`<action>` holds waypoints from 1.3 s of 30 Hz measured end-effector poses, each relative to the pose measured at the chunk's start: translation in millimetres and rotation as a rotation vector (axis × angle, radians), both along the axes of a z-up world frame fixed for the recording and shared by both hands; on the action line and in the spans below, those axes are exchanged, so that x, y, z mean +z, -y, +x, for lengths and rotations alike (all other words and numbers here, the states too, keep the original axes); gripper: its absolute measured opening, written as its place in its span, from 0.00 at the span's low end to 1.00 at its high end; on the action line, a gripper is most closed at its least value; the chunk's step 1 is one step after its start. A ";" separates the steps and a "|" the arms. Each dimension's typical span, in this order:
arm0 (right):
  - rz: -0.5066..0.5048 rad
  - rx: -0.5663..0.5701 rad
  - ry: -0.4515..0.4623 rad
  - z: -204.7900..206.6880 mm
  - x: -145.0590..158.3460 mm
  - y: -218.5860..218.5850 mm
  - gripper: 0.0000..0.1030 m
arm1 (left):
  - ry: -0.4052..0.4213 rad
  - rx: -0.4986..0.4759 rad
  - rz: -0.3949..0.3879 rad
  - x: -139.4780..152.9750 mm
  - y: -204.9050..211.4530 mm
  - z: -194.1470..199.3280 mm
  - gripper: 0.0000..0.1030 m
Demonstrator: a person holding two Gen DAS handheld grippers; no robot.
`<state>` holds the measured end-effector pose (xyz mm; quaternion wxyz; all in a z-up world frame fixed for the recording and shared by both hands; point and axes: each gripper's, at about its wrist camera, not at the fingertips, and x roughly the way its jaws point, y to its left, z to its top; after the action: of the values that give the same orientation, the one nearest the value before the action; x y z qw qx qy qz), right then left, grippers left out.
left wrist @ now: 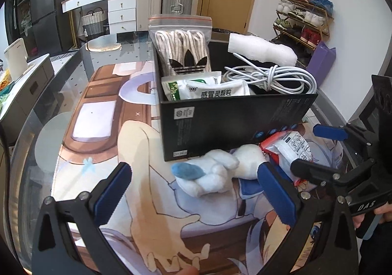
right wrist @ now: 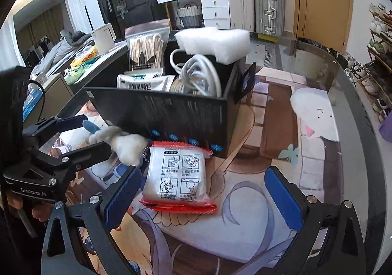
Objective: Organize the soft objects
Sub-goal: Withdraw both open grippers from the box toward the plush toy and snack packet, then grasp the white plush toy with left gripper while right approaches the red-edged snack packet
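Observation:
A white plush toy [left wrist: 215, 172] with a blue ear lies on the printed mat against the front of a black box [left wrist: 220, 123]. My left gripper [left wrist: 196, 196] is open, its jaws on either side of the plush. A white packet with red edges [right wrist: 178, 177] lies right of the plush, between the open jaws of my right gripper [right wrist: 203, 196]. The plush also shows in the right wrist view [right wrist: 125, 145]. The box [right wrist: 171, 113] holds a bag of laces [left wrist: 182, 52], medicine sachets [left wrist: 208, 90], a coiled white cable [left wrist: 269, 76] and white foam [left wrist: 262, 49].
The printed mat [left wrist: 103, 128] covers a glass table. A white patch on the mat [right wrist: 313, 115] lies right of the box. A counter with a kettle [left wrist: 14, 59] stands left; a shoe rack [left wrist: 303, 17] stands right.

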<state>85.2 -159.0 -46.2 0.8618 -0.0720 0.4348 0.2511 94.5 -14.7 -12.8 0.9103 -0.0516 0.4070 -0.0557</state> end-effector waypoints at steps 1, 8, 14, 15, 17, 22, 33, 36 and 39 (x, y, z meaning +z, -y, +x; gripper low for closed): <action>-0.007 0.001 -0.001 0.0 -1.2 -0.6 0.99 | -0.002 -0.003 -0.004 0.3 1.7 0.7 1.00; -0.068 -0.012 -0.022 3.4 -8.4 3.4 0.99 | -0.031 -0.028 -0.024 -2.1 11.5 1.4 1.00; -0.084 -0.016 -0.034 7.5 -10.5 11.7 0.99 | -0.060 -0.031 -0.044 -2.6 16.7 5.6 1.00; -0.088 -0.016 -0.035 8.5 -10.8 12.4 0.99 | -0.066 -0.024 -0.043 -4.1 16.4 5.9 1.00; -0.099 -0.015 -0.034 9.2 -12.2 14.1 0.99 | -0.082 -0.025 -0.053 -5.5 18.7 8.9 1.00; -0.119 -0.015 -0.027 10.9 -14.8 18.1 0.99 | -0.097 -0.013 -0.011 -6.7 28.0 18.2 1.00; -0.106 -0.011 -0.036 6.4 -14.8 14.7 0.99 | -0.105 -0.005 0.100 -12.0 35.8 18.5 1.00; -0.124 -0.003 -0.030 4.0 -15.3 9.7 0.99 | -0.108 -0.008 0.105 -12.8 31.0 17.5 1.00; -0.127 0.000 -0.021 1.8 -15.7 6.9 0.99 | -0.107 -0.021 0.104 -13.0 28.7 16.3 1.00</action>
<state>87.0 -166.0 -61.9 0.8510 -0.1237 0.4589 0.2236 110.9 -43.4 -25.7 0.8880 -0.0029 0.4579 -0.0412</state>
